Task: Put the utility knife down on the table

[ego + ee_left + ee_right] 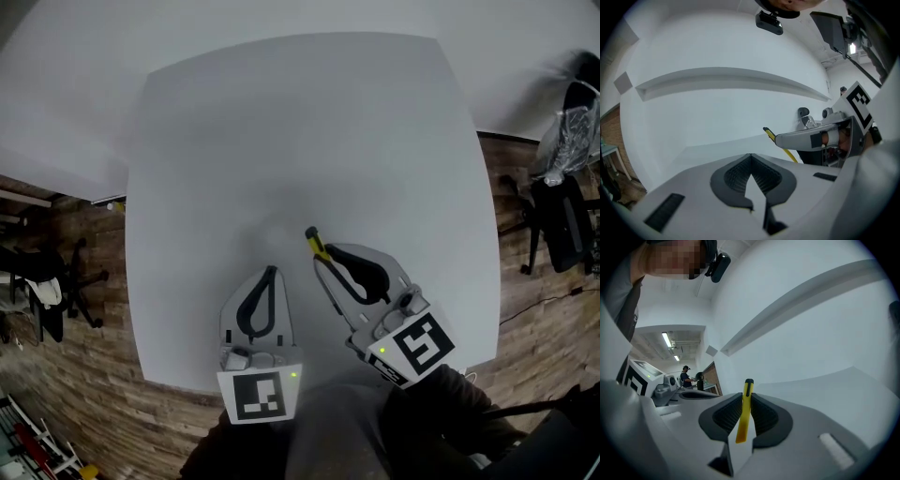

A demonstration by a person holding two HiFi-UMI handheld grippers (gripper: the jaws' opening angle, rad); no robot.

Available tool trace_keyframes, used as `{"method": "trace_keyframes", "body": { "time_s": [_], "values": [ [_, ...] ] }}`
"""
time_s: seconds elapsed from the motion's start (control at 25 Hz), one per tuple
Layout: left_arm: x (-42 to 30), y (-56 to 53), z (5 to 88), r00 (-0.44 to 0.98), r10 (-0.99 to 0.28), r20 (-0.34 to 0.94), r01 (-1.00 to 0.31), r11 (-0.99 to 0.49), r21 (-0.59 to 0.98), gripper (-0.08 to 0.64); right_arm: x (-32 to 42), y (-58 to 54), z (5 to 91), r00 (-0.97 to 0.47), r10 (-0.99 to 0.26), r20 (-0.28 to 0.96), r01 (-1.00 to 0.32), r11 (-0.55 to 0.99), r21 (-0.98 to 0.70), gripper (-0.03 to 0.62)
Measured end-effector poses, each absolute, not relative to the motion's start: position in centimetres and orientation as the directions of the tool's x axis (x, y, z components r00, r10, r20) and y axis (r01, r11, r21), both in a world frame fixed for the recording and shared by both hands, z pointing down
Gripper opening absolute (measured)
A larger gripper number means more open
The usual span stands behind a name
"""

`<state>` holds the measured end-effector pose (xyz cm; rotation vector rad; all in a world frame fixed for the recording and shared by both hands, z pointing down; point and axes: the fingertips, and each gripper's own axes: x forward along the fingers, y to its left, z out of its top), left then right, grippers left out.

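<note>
While clamped in right gripper (326,255), utility knife (314,241) perhaps above table (309,122); left gripper (272,271) beside, closed empty.

Wood-plank floor (80,370) w/ white wall (66,84) behind. Floor's left side: black office chair (58,274) on castors, something white draped on it. Floor's right side: 2nd black chair (564,223), clear plastic wrap (568,139) bunched at its top; thin cable (544,304) on the planks nearby. Floor's near-left corner: red/yellow bits (33,439), can't ID. Right gripper view, far bkgd: person (686,376) standing at a counter, ceiling strip lights (667,339) above.
</note>
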<state>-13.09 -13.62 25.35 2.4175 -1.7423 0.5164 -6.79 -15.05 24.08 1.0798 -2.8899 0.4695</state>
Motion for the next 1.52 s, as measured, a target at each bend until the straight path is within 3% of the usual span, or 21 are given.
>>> {"method": "trace_keyframes", "body": {
  "time_s": [0.36, 0.64, 1.52],
  "values": [
    [-14.0, -14.2, 27.9, 0.323, -0.877, 0.356, -0.929, -0.366, -0.058, 0.002, -6.9, -16.4, 26.7, -0.711, -0.675, 0.197, -0.702, 0.670, -0.242, 0.057],
    [-16.8, -20.7, 30.3, 0.350, -0.850, 0.393, -0.922, -0.386, -0.014, 0.002, -10.4, -22.3, 29.6, -0.702, -0.658, 0.272, -0.712, 0.649, -0.268, 0.057],
    [-16.3, -22.1, 33.7, 0.378, -0.819, 0.433, -0.917, -0.396, 0.051, 0.002, -10.1, -23.2, 33.4, -0.685, -0.644, 0.341, -0.729, 0.618, -0.296, 0.057]
  ]
}}
